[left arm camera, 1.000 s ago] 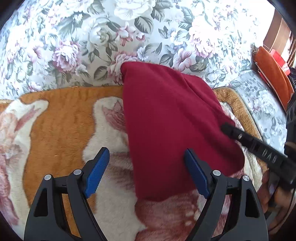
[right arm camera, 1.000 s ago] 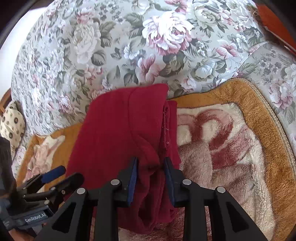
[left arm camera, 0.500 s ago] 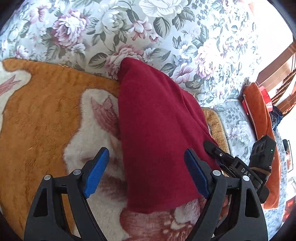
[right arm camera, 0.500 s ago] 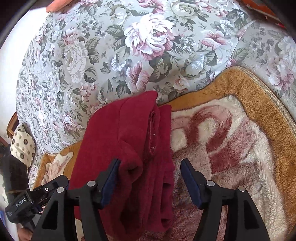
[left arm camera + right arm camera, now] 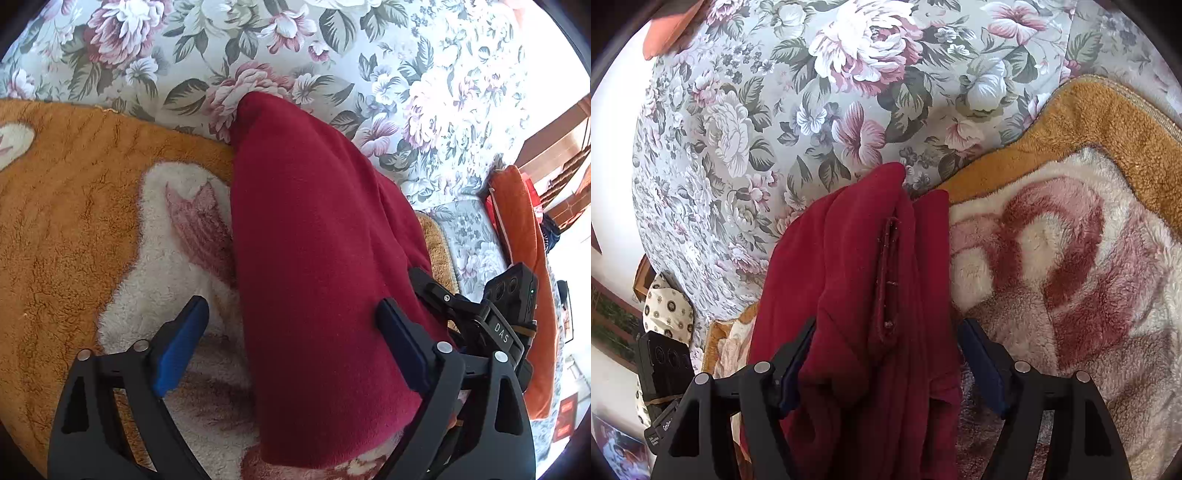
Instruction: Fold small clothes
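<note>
While the dark red fleece garment (image 5: 317, 258) lies folded into a long strip on the plush blanket (image 5: 92, 229), its far tip touching the floral cushion (image 5: 332, 55), we see its long axis run straight away from us. Our left hand-held gripper (image 5: 291, 350) stands spread wide at the strip's left edge; our right hand-held gripper (image 5: 886, 365) straddles the bunched right side, fingers apart, seemingly nearer the seam (image 5: 886, 280). "DAS" is legible on the right tool.

Dark red garment (image 5: 317, 266), floral cover (image 5: 369, 55)
</note>
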{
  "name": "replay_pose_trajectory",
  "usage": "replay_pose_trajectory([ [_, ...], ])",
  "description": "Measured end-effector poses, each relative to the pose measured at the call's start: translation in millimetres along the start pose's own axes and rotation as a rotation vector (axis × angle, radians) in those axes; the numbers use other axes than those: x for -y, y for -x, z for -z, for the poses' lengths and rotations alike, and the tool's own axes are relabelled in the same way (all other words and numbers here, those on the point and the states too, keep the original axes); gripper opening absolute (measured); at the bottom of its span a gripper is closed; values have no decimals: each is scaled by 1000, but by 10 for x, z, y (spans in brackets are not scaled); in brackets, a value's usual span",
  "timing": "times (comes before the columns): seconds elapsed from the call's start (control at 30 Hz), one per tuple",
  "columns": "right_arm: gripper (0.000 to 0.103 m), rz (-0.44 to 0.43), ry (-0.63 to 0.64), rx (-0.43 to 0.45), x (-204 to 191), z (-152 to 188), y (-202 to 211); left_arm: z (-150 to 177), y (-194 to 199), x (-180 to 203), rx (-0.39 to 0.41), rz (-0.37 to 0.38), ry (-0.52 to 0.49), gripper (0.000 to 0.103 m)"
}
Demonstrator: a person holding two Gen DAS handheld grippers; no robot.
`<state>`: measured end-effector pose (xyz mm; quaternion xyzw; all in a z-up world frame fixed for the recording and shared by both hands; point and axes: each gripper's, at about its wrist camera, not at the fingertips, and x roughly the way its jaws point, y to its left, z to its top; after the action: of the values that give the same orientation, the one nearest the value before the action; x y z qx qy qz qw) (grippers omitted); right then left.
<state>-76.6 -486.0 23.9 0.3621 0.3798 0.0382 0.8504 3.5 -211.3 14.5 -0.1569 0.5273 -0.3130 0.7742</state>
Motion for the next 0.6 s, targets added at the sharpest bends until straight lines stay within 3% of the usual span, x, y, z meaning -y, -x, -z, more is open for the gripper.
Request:
replay_pose_trajectory([
  [0.17,77,-8,-3,11,3,5,-21,-52,-114,-7,-24,3,10,101],
  [0.47,80,-16,26,19,-18,-16,-89,-122,-237,6,-27,36,-23,102],
  [0.53,76,-7,44,28,-50,-9,-86,-91,-214,18,-6,43,-48,95],
  [0.57,66,-5,55,33,-79,-2,-78,-65,-192,29,-1,64,-63,81],
  [0.6,64,11,72,42,-123,8,-62,-47,-178,59,-2,76,-71,76],
])
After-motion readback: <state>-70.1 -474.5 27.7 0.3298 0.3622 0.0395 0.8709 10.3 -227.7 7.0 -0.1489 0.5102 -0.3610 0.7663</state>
